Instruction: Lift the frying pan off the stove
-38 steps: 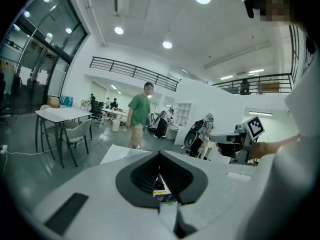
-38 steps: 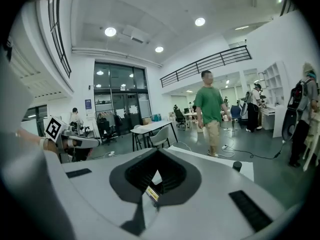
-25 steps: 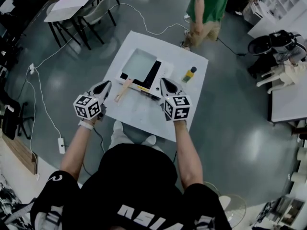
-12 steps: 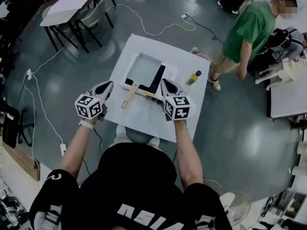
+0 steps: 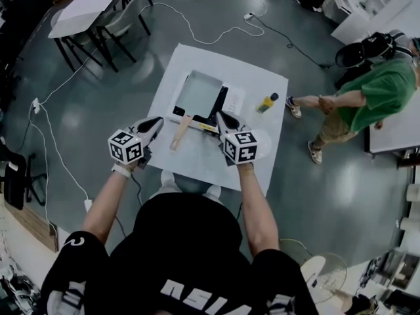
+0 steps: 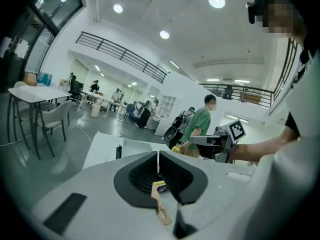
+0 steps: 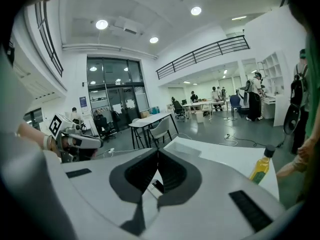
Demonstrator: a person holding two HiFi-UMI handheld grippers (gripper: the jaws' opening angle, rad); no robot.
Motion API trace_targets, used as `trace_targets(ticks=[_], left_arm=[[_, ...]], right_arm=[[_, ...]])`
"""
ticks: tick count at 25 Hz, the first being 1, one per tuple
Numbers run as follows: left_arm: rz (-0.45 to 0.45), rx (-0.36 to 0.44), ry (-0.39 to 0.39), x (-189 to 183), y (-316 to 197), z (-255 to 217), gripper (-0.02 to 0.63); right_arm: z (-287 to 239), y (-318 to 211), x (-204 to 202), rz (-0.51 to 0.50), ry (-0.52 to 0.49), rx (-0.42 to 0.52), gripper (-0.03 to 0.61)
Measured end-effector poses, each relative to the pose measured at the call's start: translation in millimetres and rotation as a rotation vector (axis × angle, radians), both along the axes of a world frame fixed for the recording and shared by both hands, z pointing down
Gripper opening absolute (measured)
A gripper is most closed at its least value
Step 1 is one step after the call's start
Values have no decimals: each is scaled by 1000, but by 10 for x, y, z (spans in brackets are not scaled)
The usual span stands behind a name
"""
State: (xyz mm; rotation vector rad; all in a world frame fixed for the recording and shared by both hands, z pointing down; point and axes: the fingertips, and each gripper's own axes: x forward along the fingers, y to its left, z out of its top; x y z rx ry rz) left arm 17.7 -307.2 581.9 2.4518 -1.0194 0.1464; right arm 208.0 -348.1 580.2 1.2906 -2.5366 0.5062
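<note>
A grey rectangular frying pan sits on a black-and-white stove on the white table. Its wooden handle points toward me. My left gripper hovers shut just left of the handle, apart from it. In the left gripper view the handle shows below the closed jaws. My right gripper is shut above the stove's near right corner, with nothing between its jaws.
A yellow oil bottle with a black cap stands on the table right of the stove, also seen as the bottle. A person in green walks on the floor at the right. Tables and chairs stand far left; cables lie on the floor.
The person in green has walked from behind the table round to its right. Both grippers stay shut in nearly the same places by the pan.
</note>
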Motion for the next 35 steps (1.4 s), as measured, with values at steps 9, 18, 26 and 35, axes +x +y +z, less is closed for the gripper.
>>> trace_targets(ticks=[9,18,26,35], left_arm=[[139,-138,3,86,156,599,76],[235,-251,40,162,287,1033,221],[293,-336,84,293,309,1283,238],[389,-423,119,466,361,1541,237]], right_arm=[[676,119,-292,-61,2,-146,63],[1174,266,-622,-156,-86,-303,279],[1411,276,-819,-183,-190,-416,298],[1672,206,-1154,-227,-338,-563,305]])
